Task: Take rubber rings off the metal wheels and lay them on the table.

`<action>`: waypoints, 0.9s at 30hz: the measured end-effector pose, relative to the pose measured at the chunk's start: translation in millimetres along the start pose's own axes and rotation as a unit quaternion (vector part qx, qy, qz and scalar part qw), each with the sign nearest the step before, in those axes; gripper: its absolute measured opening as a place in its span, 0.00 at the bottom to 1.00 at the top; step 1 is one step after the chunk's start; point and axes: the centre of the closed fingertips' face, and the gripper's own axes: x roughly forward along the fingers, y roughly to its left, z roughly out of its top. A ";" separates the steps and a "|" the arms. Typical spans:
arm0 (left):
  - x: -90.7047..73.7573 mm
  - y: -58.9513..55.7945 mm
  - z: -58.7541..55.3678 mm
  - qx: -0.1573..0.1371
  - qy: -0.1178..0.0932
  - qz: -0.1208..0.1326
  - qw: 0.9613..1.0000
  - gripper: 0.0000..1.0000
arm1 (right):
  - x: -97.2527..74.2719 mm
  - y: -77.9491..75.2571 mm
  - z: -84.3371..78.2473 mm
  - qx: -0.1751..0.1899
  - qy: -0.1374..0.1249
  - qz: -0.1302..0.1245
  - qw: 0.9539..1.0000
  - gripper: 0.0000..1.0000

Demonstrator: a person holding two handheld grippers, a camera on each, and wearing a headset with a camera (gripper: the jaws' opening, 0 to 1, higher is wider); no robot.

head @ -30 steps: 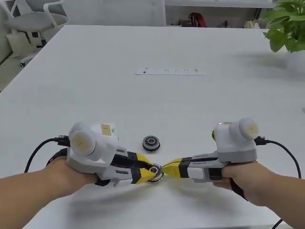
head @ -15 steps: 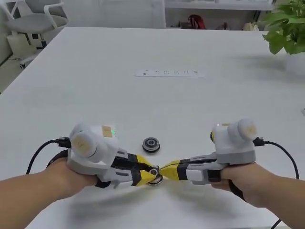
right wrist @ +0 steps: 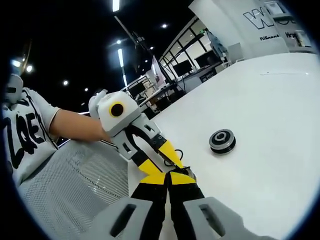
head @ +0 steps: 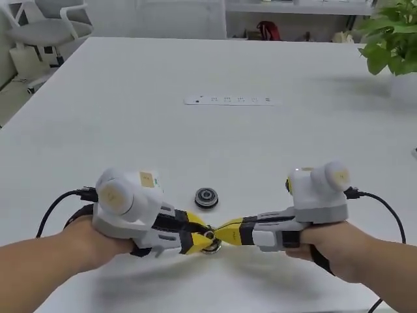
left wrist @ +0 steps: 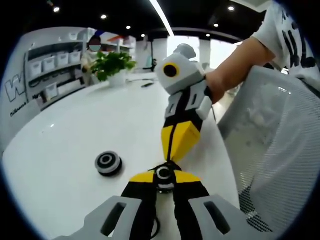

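My left gripper (head: 203,240) (left wrist: 164,176) is shut on a small metal wheel (left wrist: 164,173) (head: 212,244), held just above the table's near edge. Facing it, my right gripper (head: 220,234) (right wrist: 170,175) has its yellow jaws together, pinching the wheel's rim where the rubber ring sits; the ring itself is too small to make out. In the left gripper view the right gripper's tip touches the top of the wheel. A second metal wheel with a black rubber ring (head: 206,197) (left wrist: 108,163) (right wrist: 222,141) lies flat on the white table (head: 195,137), just beyond the grippers.
A white power strip (head: 227,100) lies further out at mid-table. A potted plant (head: 391,32) (left wrist: 112,62) stands at the far right corner. An office chair (head: 45,26) is past the far left edge. A mesh chair back (left wrist: 270,140) is close behind the person.
Both grippers stay joined at the wheel. The pair has sunk slightly toward the near edge, and the right gripper's tips have pressed a little closer to the left's.
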 end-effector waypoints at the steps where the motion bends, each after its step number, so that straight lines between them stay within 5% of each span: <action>1: 0.1 -0.1 0.0 0.000 0.000 0.000 1.000 0.12 | 0.7 0.8 1.9 0.001 -0.003 0.000 1.000 0.00; 27: -1.4 -1.2 3.7 -0.004 0.012 -0.013 1.000 0.15 | -3.7 -12.4 1.6 0.010 -0.006 -0.024 1.000 0.00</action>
